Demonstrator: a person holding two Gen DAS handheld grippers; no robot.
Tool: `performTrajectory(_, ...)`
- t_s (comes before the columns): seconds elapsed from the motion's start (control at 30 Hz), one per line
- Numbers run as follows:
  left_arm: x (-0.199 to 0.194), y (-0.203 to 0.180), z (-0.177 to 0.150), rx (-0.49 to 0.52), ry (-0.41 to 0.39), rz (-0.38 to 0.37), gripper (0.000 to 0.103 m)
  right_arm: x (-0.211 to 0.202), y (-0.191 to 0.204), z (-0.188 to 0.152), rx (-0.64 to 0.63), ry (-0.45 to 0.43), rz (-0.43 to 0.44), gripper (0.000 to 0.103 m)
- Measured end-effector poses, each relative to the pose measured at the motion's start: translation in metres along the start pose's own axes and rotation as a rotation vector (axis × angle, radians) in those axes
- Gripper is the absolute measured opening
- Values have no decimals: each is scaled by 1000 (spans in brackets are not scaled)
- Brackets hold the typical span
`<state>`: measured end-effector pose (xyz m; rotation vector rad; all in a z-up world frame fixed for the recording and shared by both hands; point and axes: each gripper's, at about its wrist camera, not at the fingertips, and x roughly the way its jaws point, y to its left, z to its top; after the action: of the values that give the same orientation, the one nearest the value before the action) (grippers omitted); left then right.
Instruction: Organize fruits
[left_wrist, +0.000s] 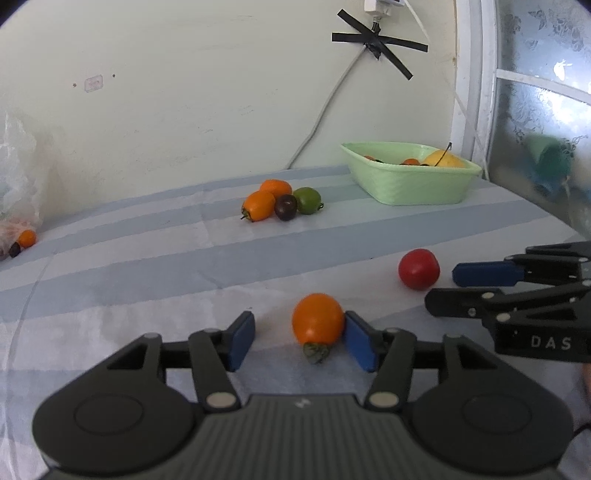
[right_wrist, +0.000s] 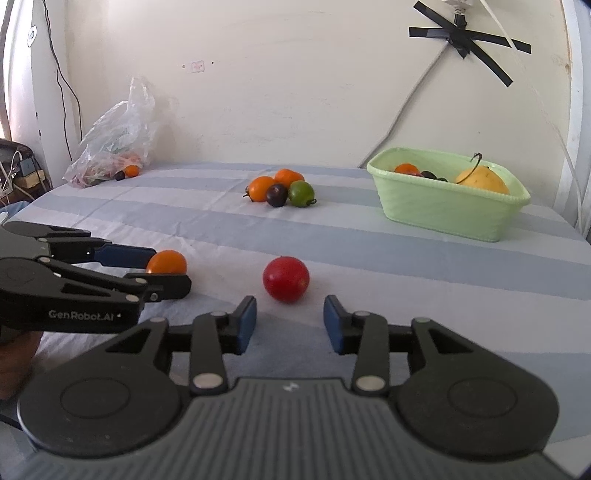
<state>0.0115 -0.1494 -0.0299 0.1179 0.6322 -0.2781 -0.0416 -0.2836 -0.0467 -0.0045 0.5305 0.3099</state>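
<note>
An orange fruit (left_wrist: 317, 320) lies on the striped cloth between the pads of my open left gripper (left_wrist: 300, 339); the right pad touches it, the left pad stands apart. It also shows in the right wrist view (right_wrist: 167, 261). A red fruit (right_wrist: 286, 279) lies just ahead of my open right gripper (right_wrist: 289, 322), outside the pads; it also shows in the left wrist view (left_wrist: 419, 268). A green basket (right_wrist: 450, 212) at the back right holds a yellow fruit (right_wrist: 484, 180) and small fruits.
A cluster of two orange, one dark purple and one green fruit (right_wrist: 281, 189) lies mid-table. A plastic bag (right_wrist: 114, 136) with more fruit sits at the back left by the wall. Cables hang on the wall. The table's right edge is near the basket.
</note>
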Motion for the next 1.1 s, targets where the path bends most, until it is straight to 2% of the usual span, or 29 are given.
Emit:
performTrajectory(0.3,2,3,0,-22,9,20,66,6,5,3,-19,10,-21,46)
performTrajectory(0.47,4,5,2,-29,17,33,72,4,2,2,-5,5,-14,52)
performTrajectory(0.9,6,5,3,-35,20,46,75,2,-1,1,21,0,-18,54)
performTrajectory(1.1,8,9,3,-54,31,53,83,4,0,1,8,5,-24,56)
